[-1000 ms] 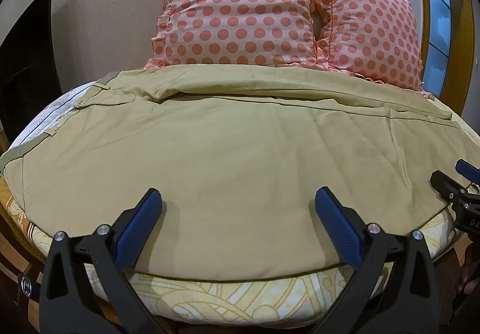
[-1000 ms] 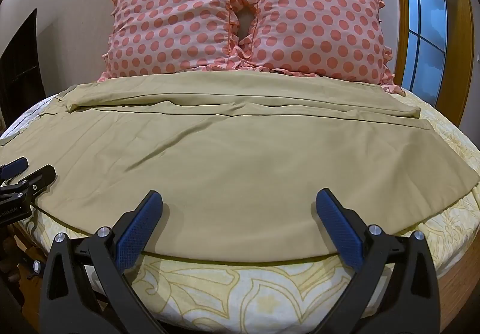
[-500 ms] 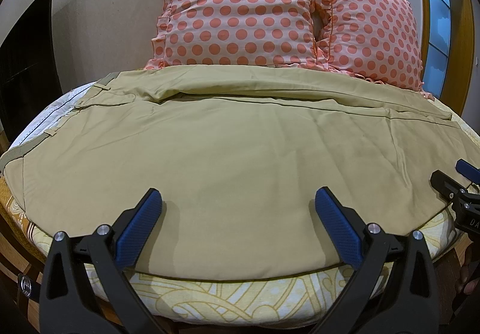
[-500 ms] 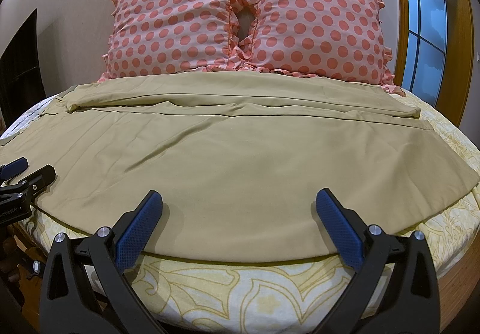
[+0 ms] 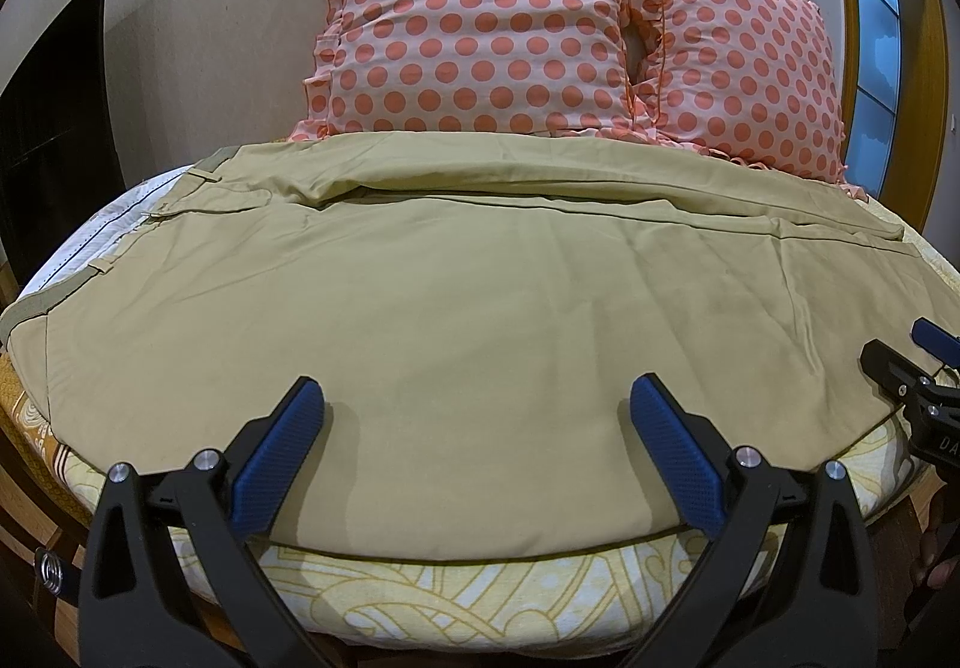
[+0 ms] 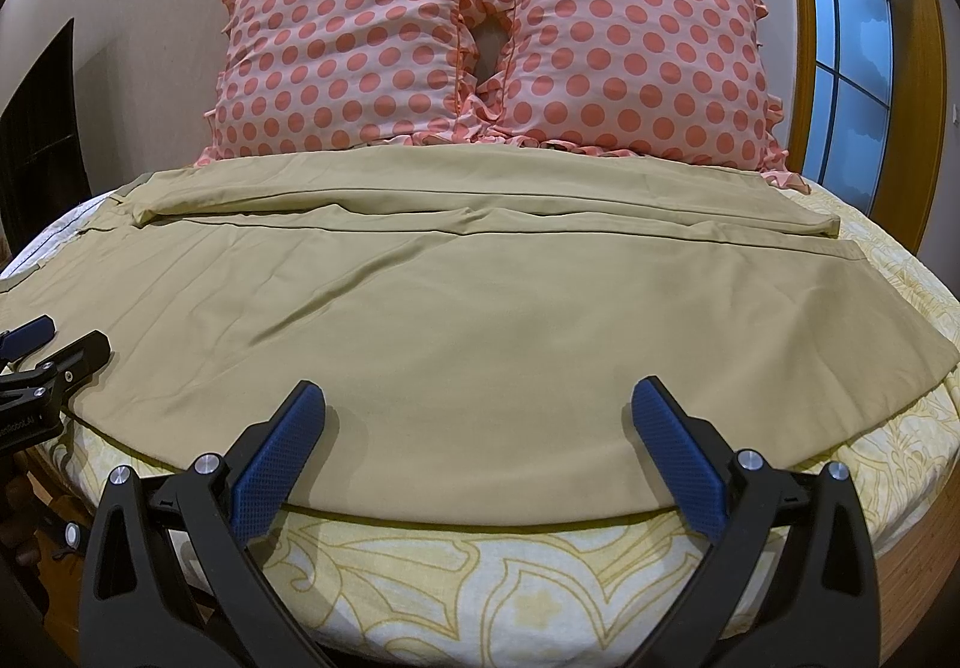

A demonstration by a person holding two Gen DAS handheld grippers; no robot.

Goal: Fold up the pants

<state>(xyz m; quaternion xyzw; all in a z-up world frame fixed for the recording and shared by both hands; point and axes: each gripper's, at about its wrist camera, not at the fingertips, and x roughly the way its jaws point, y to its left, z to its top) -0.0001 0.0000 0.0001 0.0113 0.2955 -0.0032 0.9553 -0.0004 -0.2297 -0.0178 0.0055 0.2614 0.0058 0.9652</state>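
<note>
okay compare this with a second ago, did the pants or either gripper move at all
Nothing visibly changed. The left gripper and right gripper hang open over the near edge of the tan pants, gripping nothing; the pants lie spread flat across the bed as before.

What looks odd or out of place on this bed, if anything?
Nothing much stands out. The khaki pants lie spread sideways over the patterned bedsheet, waistband to the left, only lightly wrinkled. Two polka-dot pillows stand propped against the wall. The left gripper and right gripper hover open near the pants' front edge.
</note>
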